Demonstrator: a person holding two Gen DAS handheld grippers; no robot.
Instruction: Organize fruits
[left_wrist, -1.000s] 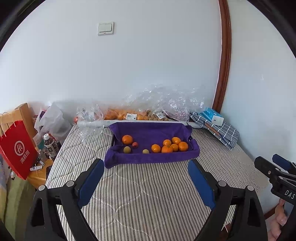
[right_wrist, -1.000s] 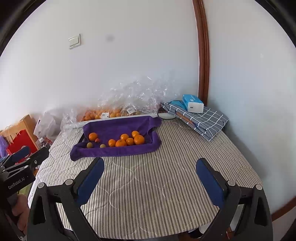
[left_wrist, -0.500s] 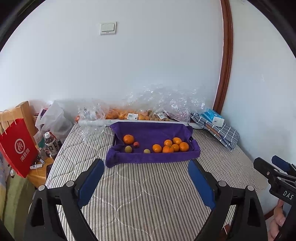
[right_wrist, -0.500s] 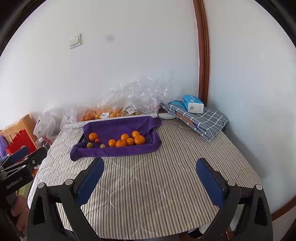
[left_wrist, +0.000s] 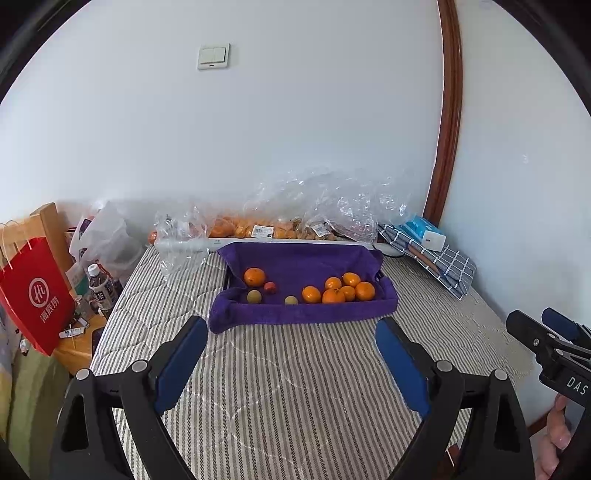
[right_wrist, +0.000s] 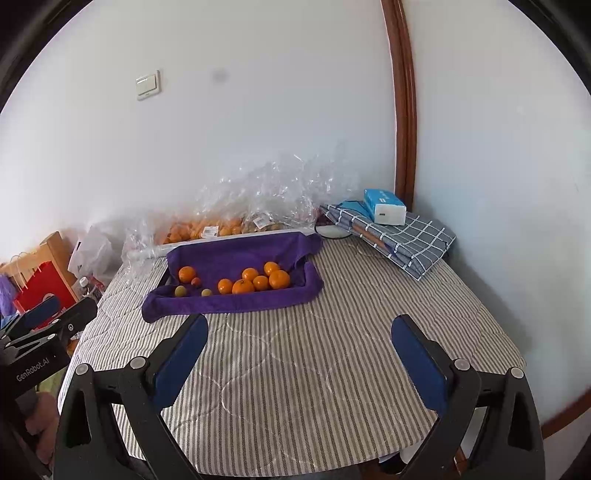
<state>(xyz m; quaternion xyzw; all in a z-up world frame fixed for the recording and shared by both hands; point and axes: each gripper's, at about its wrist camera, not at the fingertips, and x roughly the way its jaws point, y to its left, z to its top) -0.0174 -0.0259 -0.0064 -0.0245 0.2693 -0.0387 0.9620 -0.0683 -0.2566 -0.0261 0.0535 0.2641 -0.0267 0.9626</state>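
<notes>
Both hand-held grippers held back over the near edge of a striped surface (left_wrist: 280, 369), jaws spread wide, nothing between the blue pads. Left hand-held gripper (left_wrist: 291, 360) and right hand-held gripper (right_wrist: 299, 356) level with each other, side by side, each glimpsed at the edge of the other's view.

Fruit lying well ahead, on a purple towel (left_wrist: 306, 258) draped into a shallow tray shape near the far wall. Five oranges clustered (left_wrist: 338, 290) at the towel's right end; one lone orange (left_wrist: 255, 277) toward the left end, with a small red fruit (left_wrist: 270, 287) just beside it and two small yellowish fruits (left_wrist: 255, 296) (left_wrist: 291, 300) nearer the front edge. Long axis of the towel running left to right, across the line of both reaches.

Towel straight ahead of the left hand-held gripper, up and to the left of the right one. By that lie, loose left-end fruit probably the left's nearer reach, cluster closer to the right's side. Scene fitting either a sort partly under way or one already settled into groups; no telling which.

Bagged fruit under crinkled plastic (left_wrist: 325, 206) behind the towel.
</notes>
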